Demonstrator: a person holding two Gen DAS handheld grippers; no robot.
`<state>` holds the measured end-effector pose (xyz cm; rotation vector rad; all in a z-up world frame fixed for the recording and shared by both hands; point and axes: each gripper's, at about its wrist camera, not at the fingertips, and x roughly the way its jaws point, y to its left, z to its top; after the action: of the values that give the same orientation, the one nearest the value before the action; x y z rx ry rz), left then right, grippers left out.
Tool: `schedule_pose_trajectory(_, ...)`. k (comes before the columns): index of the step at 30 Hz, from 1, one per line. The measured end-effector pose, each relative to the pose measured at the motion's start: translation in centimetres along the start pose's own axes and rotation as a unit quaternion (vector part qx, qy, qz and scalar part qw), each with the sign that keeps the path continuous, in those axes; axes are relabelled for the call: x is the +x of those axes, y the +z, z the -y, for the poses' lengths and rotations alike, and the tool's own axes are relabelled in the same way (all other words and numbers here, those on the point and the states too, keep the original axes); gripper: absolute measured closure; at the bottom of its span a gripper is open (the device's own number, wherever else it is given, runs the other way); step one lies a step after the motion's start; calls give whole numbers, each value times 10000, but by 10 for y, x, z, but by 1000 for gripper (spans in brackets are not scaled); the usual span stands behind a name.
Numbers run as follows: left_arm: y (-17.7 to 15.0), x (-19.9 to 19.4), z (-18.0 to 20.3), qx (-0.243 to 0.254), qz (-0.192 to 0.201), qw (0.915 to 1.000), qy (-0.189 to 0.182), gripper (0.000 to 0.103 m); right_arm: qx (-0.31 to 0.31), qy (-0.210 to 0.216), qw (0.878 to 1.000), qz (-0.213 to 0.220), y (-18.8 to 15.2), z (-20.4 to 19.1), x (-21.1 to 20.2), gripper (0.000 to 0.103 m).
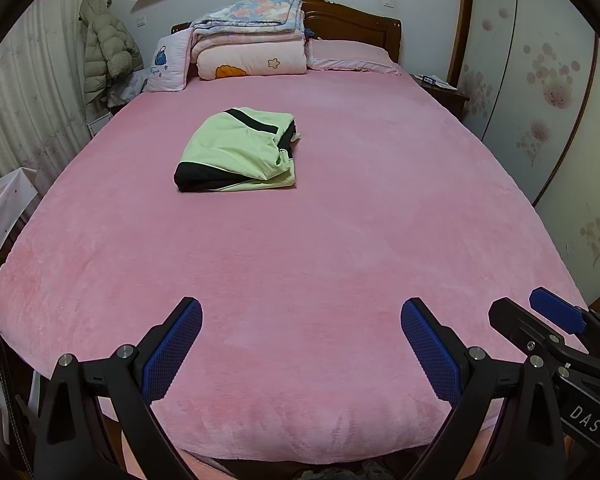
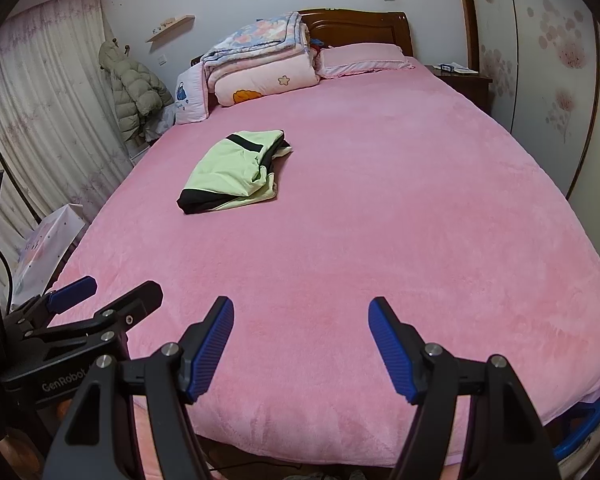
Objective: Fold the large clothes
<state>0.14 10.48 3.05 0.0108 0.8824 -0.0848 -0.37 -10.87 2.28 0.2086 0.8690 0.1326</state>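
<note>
A light green garment with black trim [image 1: 240, 150] lies folded into a compact bundle on the pink bed [image 1: 340, 240], left of the middle; it also shows in the right wrist view [image 2: 234, 170]. My left gripper [image 1: 300, 312] is open and empty above the foot of the bed, far from the garment. My right gripper [image 2: 300, 312] is open and empty, also over the foot of the bed. The right gripper shows at the right edge of the left wrist view [image 1: 540, 312], and the left gripper shows at the left of the right wrist view [image 2: 112, 292].
Folded quilts [image 1: 252, 40] and pillows [image 1: 348, 56] are stacked at the wooden headboard. A puffy coat [image 1: 108, 52] hangs by the curtain on the left. A nightstand [image 1: 444, 90] and wardrobe doors [image 1: 540, 100] stand on the right. A white bag [image 1: 4, 208] stands left of the bed.
</note>
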Motion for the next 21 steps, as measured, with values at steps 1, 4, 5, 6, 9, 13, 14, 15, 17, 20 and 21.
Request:
schedule_pose_trajectory(1,0,0,0,-3,-5,10000,1,4,-3,-5,10000,-2,0,0,0,33)
schedule_pose_trajectory(4,0,2,0,12,-31,10000,-7,4,0,-9,10000,-2,0,0,1,33)
schedule_pose_trajectory(5,0,2,-1,19,-36,10000,-14,4,5,2,10000,0,0,0,1,33)
schedule_pose_trajectory(6,0,3,-1,24,-42,10000,-22,4,0,0,10000,-1,0,1,1,33)
schedule_pose_trajectory(9,1,4,-2,34,-47,10000,-40,4,24,-9,10000,-7,0,2,2,33)
schedule_pose_trajectory(13,1,4,-3,39,-52,10000,-55,4,69,-24,10000,-15,-2,4,6,33)
schedule_pose_trajectory(14,1,5,-3,40,-58,10000,-61,4,77,-22,10000,-11,-2,4,6,33)
schedule_pose_trajectory(15,1,5,-4,45,-60,9999,-70,4,84,-22,10000,-8,-3,4,6,33)
schedule_pose_trajectory(17,1,6,-4,49,-65,9999,-79,4,81,-21,10000,-11,-3,5,6,33)
schedule_pose_trajectory(20,1,6,-3,62,-68,9999,-82,4,80,-21,10000,-12,-2,5,6,33)
schedule_pose_trajectory(21,1,7,-4,67,-70,9999,-85,4,82,-15,10000,-14,-2,5,6,33)
